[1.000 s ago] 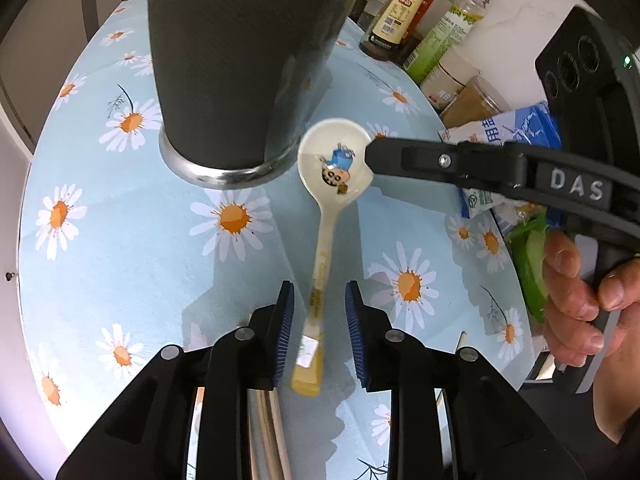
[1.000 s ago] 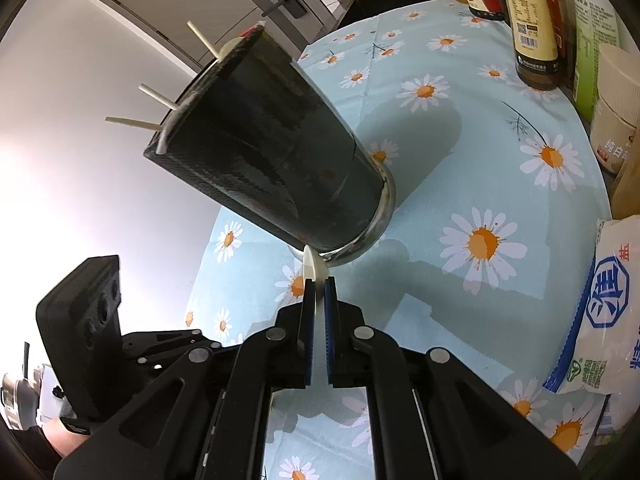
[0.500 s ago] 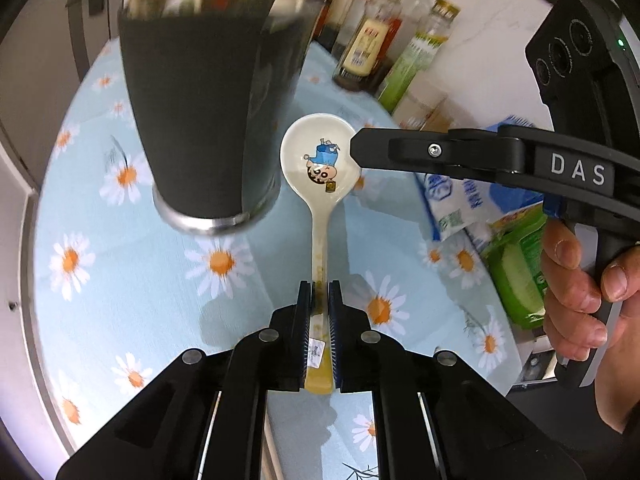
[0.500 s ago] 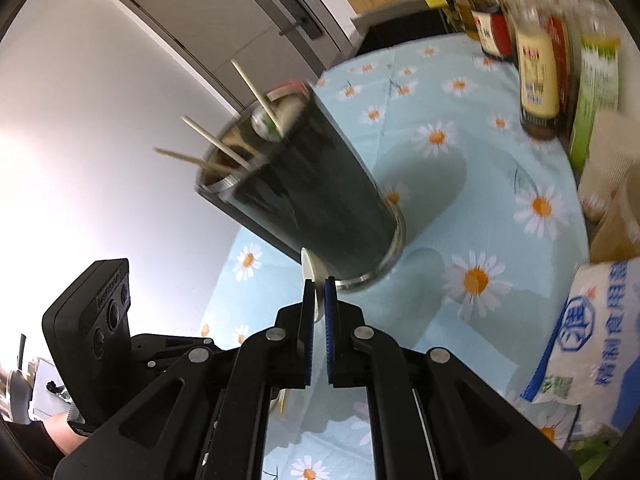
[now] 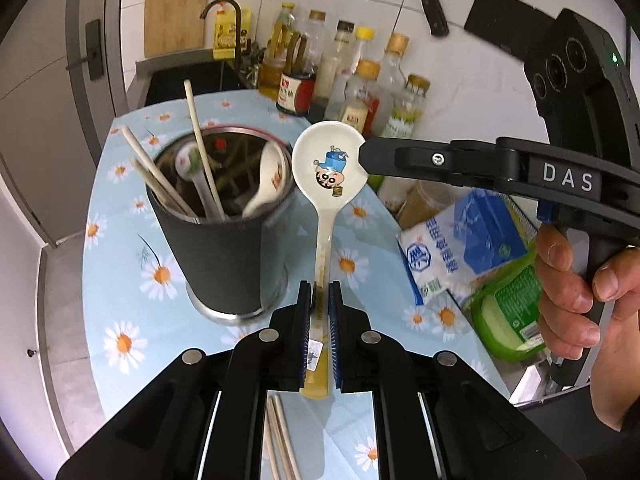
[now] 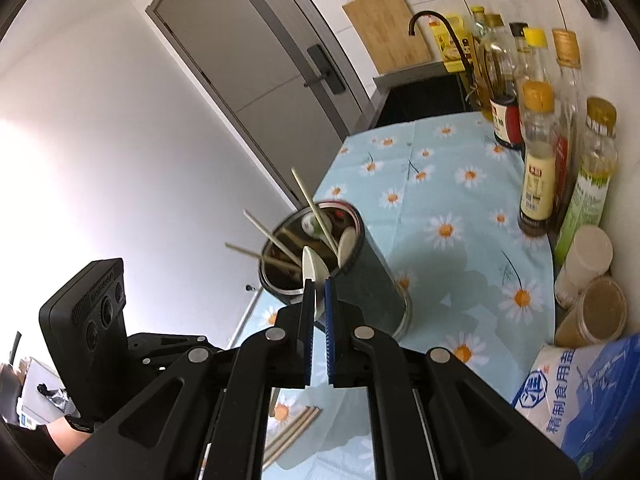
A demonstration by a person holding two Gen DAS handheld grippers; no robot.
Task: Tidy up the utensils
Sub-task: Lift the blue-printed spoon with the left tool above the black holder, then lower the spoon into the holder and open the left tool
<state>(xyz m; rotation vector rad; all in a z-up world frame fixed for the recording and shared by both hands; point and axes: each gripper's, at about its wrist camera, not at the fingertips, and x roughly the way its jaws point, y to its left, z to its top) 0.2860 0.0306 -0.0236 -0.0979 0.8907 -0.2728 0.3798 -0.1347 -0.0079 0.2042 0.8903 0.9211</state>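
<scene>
The left claw [image 5: 319, 308] is pressed onto the yellowed handle of a white ceramic soup spoon with a cartoon figure printed in its bowl [image 5: 329, 166], its blue-padded fingers [image 5: 305, 320] squeezing the handle from both sides near the end. The right claw [image 6: 316, 300] is nearly closed too, pinching the rim of the spoon's bowl; in the left wrist view its black fingers [image 5: 404, 158] reach in from the right and meet the bowl's edge. So the spoon hangs in the air, held at both ends, just beside the mouth of a tall black cylindrical utensil holder with a steel base [image 5: 224, 264]. That holder stands on the daisy-print blue tabletop [image 5: 120, 304] and already contains pale wooden chopsticks [image 5: 200, 152] and other white spoons [image 5: 264, 184]. More loose chopsticks [image 5: 280, 436] lie on the tabletop below the left claw.
</scene>
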